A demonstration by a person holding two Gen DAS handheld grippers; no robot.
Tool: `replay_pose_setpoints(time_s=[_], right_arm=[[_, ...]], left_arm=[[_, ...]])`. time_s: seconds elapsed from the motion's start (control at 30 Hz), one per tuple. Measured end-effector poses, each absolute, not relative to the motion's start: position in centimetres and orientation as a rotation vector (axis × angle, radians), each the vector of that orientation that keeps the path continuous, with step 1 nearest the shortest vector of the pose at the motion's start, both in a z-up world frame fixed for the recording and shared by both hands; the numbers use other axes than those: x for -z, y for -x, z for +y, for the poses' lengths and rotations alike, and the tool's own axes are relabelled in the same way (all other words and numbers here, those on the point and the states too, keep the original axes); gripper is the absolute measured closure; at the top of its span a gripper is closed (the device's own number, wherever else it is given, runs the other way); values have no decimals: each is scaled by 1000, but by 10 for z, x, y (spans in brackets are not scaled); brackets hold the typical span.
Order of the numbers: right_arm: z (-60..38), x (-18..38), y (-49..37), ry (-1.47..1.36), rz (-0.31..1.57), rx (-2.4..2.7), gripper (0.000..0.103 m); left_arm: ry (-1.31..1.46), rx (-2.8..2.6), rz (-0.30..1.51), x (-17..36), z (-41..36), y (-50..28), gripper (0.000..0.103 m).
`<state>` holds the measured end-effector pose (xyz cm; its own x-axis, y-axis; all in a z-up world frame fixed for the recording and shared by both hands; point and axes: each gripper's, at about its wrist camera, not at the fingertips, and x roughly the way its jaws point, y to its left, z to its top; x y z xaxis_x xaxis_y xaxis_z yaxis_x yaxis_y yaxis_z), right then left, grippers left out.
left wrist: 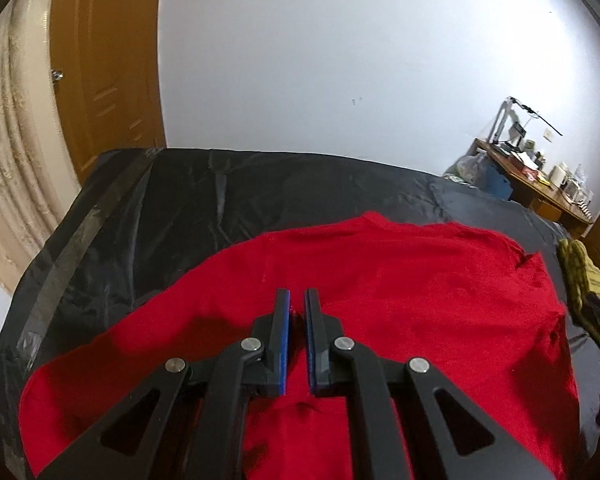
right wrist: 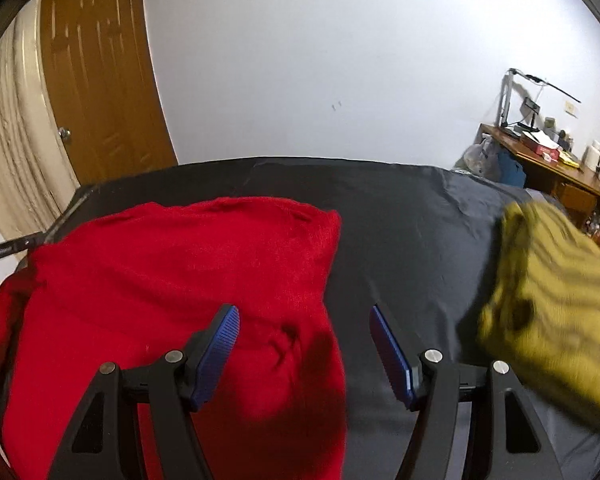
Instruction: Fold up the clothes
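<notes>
A red knit garment lies spread on a black-covered table. My left gripper hovers over the garment's near middle with its jaws nearly together and a narrow gap between the blue pads; a little red cloth shows in the gap. In the right wrist view the red garment fills the left half. My right gripper is open and empty over the garment's right edge. A folded yellow-green striped garment lies to the right of it.
The yellow-green garment also shows at the right edge of the left wrist view. A wooden door stands at the back left. A cluttered wooden desk stands at the back right. A white wall is behind the table.
</notes>
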<state>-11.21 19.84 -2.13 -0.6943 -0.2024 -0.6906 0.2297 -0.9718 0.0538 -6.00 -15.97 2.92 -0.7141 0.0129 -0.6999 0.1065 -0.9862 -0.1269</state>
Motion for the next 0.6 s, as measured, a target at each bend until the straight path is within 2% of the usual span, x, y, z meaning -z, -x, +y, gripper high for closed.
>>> replay_pose_setpoints(time_s=[0.17, 0.33, 0.4, 0.5, 0.6], right_arm=[[154, 43, 158, -1229, 176, 2551, 33], [134, 77, 173, -1304, 410, 2574, 33], [145, 78, 174, -1308, 396, 2608, 33], [163, 80, 177, -1319, 435, 2673, 25], [169, 80, 175, -1324, 418, 2692, 25]], left_arm=[[-1167, 2837, 255, -29, -161, 61, 95], [-1229, 2750, 226, -13, -168, 67, 95], [-1284, 2703, 222, 2, -172, 73, 92], [-1371, 2628, 200, 27, -174, 81, 92], [-1364, 2613, 147, 33, -170, 82, 89]])
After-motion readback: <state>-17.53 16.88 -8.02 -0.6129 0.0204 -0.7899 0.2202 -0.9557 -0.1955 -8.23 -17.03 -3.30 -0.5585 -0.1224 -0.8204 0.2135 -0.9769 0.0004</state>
